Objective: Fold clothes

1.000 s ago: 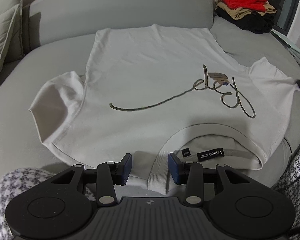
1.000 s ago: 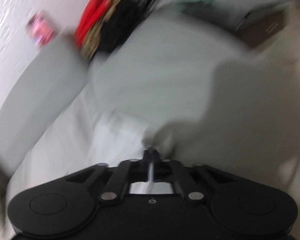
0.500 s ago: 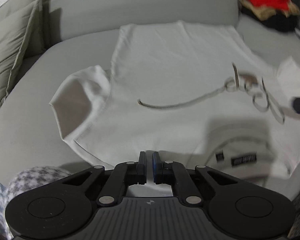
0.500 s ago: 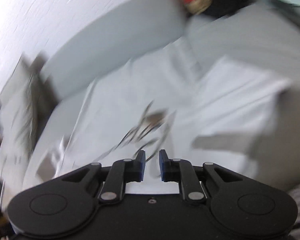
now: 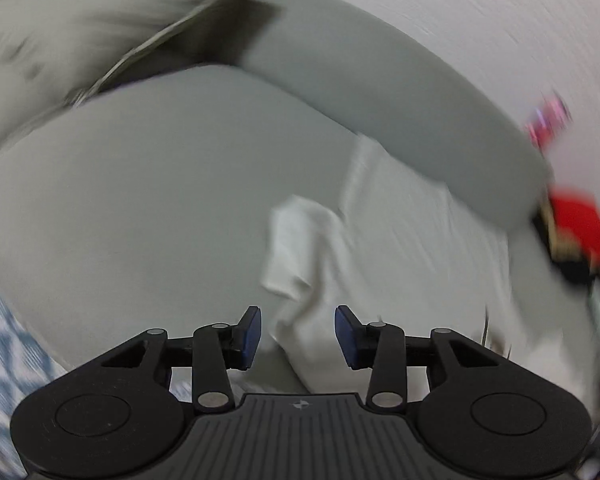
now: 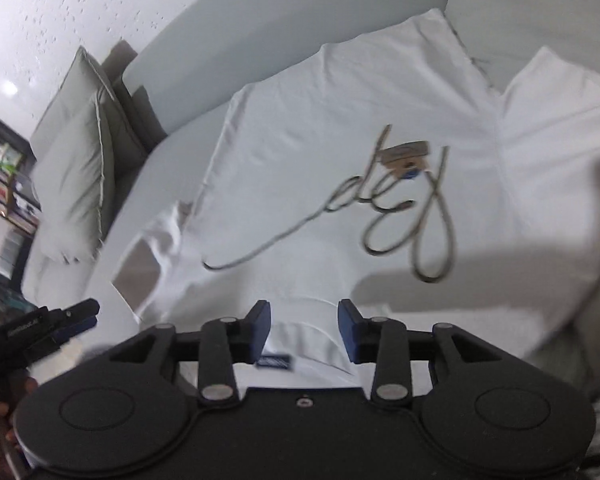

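Sofa (image 6: 284,20) under flat T-shirt (image 6: 340,128)

Both tools share one build. The left tongs (image 5: 296,332) are matte black, with two round discs set into a broad curved housing, a ribbed grey plate between the discs that carries a small pale emblem, and silver screw heads at the pivots of the black linkage bars. Their fingers end in blue pads (image 5: 250,332). The right tongs (image 6: 304,330) have the same black housing, discs, silver screws and blue pads, with a smooth plate and one small screw between the discs. Left of that housing, the other tool's black side bears small white lettering.
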The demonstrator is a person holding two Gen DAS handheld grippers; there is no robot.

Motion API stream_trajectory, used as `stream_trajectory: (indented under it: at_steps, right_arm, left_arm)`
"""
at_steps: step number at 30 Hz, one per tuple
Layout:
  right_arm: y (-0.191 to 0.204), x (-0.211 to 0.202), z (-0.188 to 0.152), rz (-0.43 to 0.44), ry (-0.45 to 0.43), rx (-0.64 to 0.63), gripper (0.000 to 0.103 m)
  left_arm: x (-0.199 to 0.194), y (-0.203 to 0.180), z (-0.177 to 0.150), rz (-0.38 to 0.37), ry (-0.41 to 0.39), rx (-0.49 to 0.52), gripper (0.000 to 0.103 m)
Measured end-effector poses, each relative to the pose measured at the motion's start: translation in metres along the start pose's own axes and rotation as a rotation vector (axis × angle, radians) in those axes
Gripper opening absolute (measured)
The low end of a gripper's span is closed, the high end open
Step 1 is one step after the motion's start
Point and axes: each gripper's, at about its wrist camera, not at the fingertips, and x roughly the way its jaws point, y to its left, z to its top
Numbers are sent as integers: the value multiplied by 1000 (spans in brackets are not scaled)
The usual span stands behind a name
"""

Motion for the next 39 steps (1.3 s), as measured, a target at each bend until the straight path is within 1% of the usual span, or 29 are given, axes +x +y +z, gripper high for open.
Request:
stream_trajectory:
  at_steps: [2,3,4,6,9,10,13,16,20,21,22,23,24,26,31,33,35,37,39]
  right_arm:
    - [3,10,0,16,8,34,36]
    - [4,14,-1,4,12,40,36]
    - [5,18,-2,-8,16,45,36]
    - [6,26,-4,-33,31,59,36]
    - [6,29,-6,-41,33,69,36]
    - [6,29,-6,-42,33,68,36]
    - [4,29,-6,-44,32,76,36]
    - [1,30,-7,-41,31,91,36]
    - [-2,29,-7,-28,31,108,37]
    - [-3,29,-7,-25,31,112,37]
    - [-3,29,-8,-23,31,115,37]
    - [-4,29,-7,-21,30,117,37]
    - [-4,29,-8,-21,30,116,37]
    - [-4,29,-7,-19,30,116,37]
    - [-2,28,-6,-24,33,116,37]
    - [3,25,-3,-38,15,102,38]
    - [9,21,0,-35,-9,79,41]
    - [14,18,2,-24,-19,59,44]
    - [20,17,4,-13,-19,43,46]
  left_arm:
    - [15,24,12,-30,25,-113,35]
    - [25,32,17,-38,47,-149,32]
    - [35,39,22,-46,69,-183,25]
    - [47,40,26,-51,103,-180,23]
    - [64,39,32,-59,153,-173,23]
    - [70,39,34,-61,169,-170,26]
    - [87,38,39,-69,219,-163,29]
    - [104,38,44,-77,269,-155,30]
    - [115,22,46,-56,324,-43,30]
    - [117,18,46,-40,334,-13,27]
    - [118,13,46,-24,342,17,19]
    - [118,9,46,8,344,51,15]
    - [118,5,46,41,344,84,0]
    - [112,-1,45,79,320,138,0]
    - [94,-7,53,273,175,273,0]
    - [87,-9,56,351,116,326,0]
    - [80,-11,59,428,56,379,0]
    - [85,-11,60,519,34,448,0]
    - [96,-6,60,588,66,486,0]
